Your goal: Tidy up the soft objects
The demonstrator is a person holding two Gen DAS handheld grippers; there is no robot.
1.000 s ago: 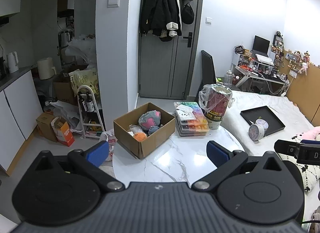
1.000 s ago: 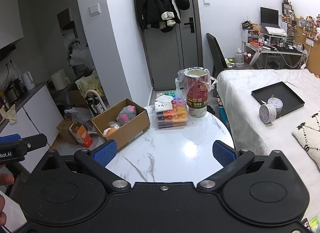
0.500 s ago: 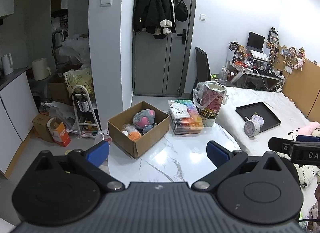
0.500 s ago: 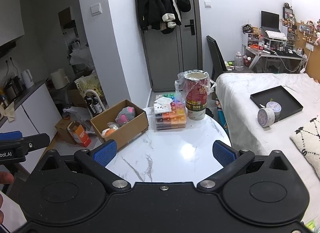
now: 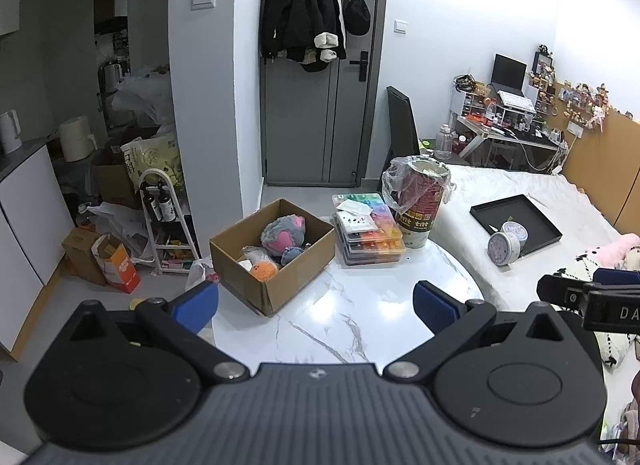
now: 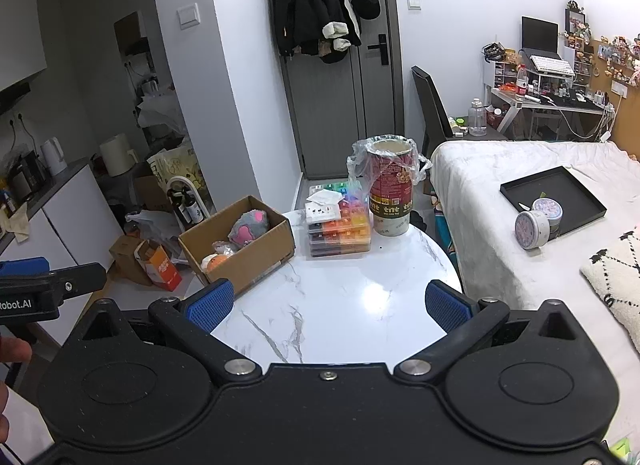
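Note:
An open cardboard box (image 5: pixel 304 261) (image 6: pixel 264 255) stands on the left part of the round white marble table (image 5: pixel 360 305) (image 6: pixel 344 305). In it lie a grey and pink plush toy (image 5: pixel 282 231) (image 6: pixel 249 227), an orange plush ball (image 5: pixel 263 269) (image 6: pixel 218 260) and a small grey plush. My left gripper (image 5: pixel 316 303) is open and empty, held back above the table's near edge. My right gripper (image 6: pixel 328 303) is open and empty too, beside it to the right. A pink plush (image 5: pixel 624 245) lies on the bed at the far right.
A stack of colourful plastic organisers (image 5: pixel 368 233) (image 6: pixel 338 225) and a tall red canister with a plastic liner (image 5: pixel 418 201) (image 6: pixel 388 185) stand at the table's back. The white bed (image 6: pixel 520 193) with a black tray (image 6: pixel 554 193) and a patterned cushion (image 6: pixel 616 273) is right. Floor clutter is left.
Both grippers have drawn back and risen a little from the table, so the box and organisers look smaller and farther. Both stay open and empty.

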